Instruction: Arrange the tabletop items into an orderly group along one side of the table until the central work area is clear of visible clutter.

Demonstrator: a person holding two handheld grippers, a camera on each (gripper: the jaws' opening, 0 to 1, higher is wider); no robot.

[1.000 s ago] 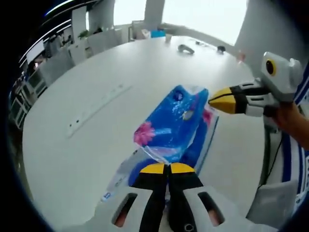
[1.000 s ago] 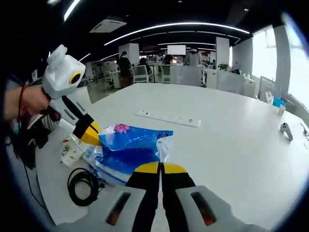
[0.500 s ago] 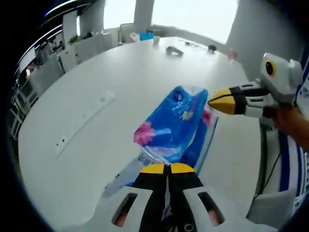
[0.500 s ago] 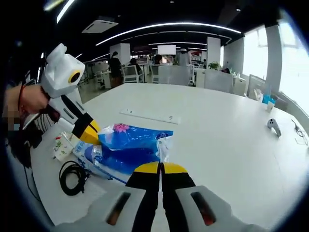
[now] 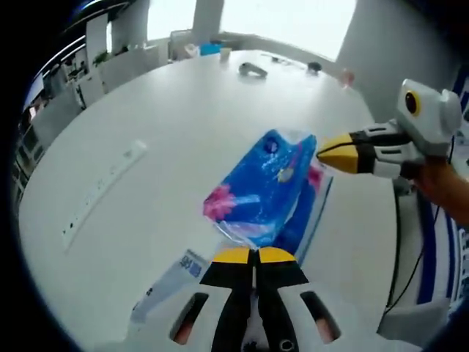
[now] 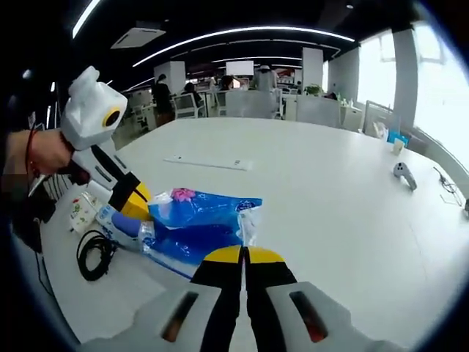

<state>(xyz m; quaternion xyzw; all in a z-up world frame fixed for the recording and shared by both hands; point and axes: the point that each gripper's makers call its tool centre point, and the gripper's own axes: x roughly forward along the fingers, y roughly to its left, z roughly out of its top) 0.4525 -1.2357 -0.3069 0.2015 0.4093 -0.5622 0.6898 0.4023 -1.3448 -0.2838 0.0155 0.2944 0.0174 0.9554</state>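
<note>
Here the left gripper has its yellow-tipped jaws pressed together on the crinkled near edge of a blue tissue pack — a soft, glossy plastic packet printed with a pink flower. The pack is lifted at that edge and lies over a second, flatter blue packet beneath it. In the left gripper view the right gripper comes in from the right, its yellow tips closed to a point just beside the pack's far corner; whether it touches the film cannot be told. A hand holds its white body.

In the right gripper view the right gripper shows its jaws shut flat against each other, with nothing seen between them, just in front of the pack's clear, wrinkled end. The left gripper reaches in from the left, its tips at the pack's opposite edge.

The counter is broad, white and smooth with a rounded edge. On it lie a long white power strip, a coiled black cable near the edge, a small printed packet beside the cable, and a small grey handheld device well apart at the far side.
</note>
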